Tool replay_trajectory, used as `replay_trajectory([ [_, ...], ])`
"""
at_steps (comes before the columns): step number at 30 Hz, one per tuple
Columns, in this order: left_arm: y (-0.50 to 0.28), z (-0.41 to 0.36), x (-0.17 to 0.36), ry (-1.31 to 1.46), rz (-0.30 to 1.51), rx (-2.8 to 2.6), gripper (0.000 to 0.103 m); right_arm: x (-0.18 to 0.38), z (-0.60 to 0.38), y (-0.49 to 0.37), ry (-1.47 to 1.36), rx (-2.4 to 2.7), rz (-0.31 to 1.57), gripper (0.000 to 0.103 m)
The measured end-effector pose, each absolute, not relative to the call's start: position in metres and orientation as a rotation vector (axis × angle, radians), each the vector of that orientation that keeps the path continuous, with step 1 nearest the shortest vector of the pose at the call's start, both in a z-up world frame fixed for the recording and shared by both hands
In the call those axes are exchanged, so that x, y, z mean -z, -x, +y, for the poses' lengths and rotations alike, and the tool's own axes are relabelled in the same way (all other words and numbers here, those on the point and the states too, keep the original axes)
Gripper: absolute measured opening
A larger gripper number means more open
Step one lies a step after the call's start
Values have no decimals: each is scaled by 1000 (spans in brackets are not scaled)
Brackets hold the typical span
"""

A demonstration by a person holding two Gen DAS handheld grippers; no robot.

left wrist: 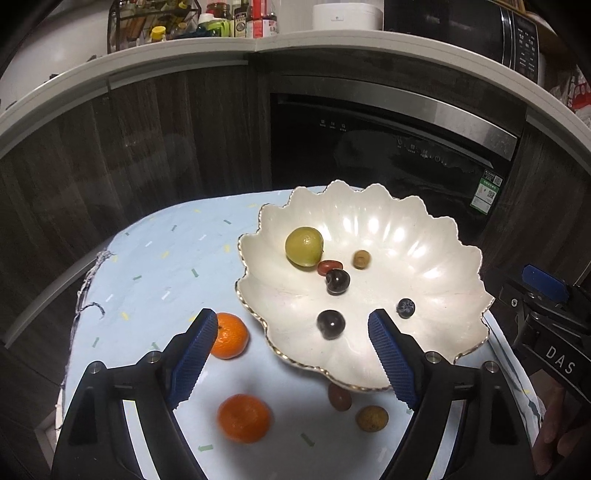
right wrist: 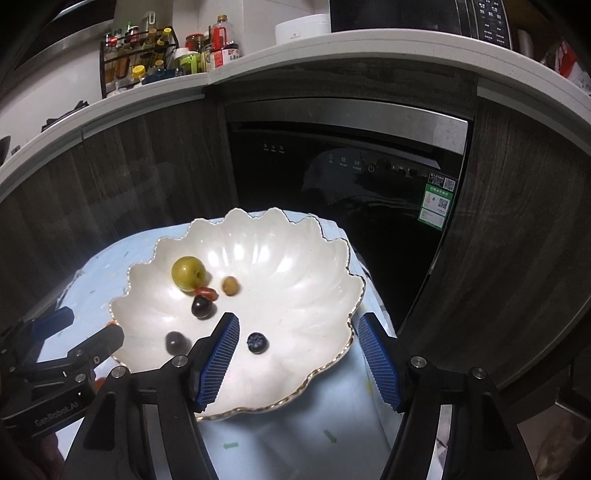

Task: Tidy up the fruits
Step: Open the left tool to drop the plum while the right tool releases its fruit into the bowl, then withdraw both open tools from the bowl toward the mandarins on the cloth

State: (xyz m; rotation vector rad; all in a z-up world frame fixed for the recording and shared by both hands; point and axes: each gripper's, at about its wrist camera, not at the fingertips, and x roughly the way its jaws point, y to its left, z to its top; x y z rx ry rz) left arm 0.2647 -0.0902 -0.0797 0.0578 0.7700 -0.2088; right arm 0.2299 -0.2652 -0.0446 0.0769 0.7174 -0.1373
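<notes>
A white scalloped bowl (left wrist: 436, 258) (right wrist: 295, 266) on the pale blue cloth holds a green fruit (left wrist: 304, 246) (right wrist: 188, 272), a red date (left wrist: 330, 267), a tan longan (left wrist: 361, 259), two dark cherries (left wrist: 337, 281) (left wrist: 330, 324) and a blueberry (left wrist: 406, 308) (right wrist: 257, 342). On the cloth lie two oranges (left wrist: 231, 336) (left wrist: 243, 418), a red date (left wrist: 339, 397) and a longan (left wrist: 372, 418). My left gripper (left wrist: 293, 325) is open and empty over the bowl's near-left rim. My right gripper (right wrist: 297, 328) is open and empty over the bowl's near-right side.
The small table's cloth (left wrist: 159, 258) ends close on the left and far sides. Dark cabinets and a black built-in appliance (left wrist: 388, 155) stand behind it. A counter above carries bottles (right wrist: 147, 55) and a white cooker (left wrist: 347, 16).
</notes>
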Motion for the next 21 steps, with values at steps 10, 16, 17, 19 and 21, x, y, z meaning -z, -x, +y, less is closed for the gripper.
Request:
replay_trajectory([
  [10,-249,-79,69,-49,746,203,84,30,-255,-214,-52,134,693,68],
  [16,-243,-69,68,-37,743,196,84,26,-249,-206,-41,133,688,68],
  [17,-241,-67,68,-35,742,195,84,26,-248,-205,-38,134,688,68],
  [19,-238,-62,68,-31,741,192,84,26,-246,-203,-33,134,687,68],
  [21,-236,-59,68,-29,741,191,84,25,-243,-201,-26,131,688,68],
])
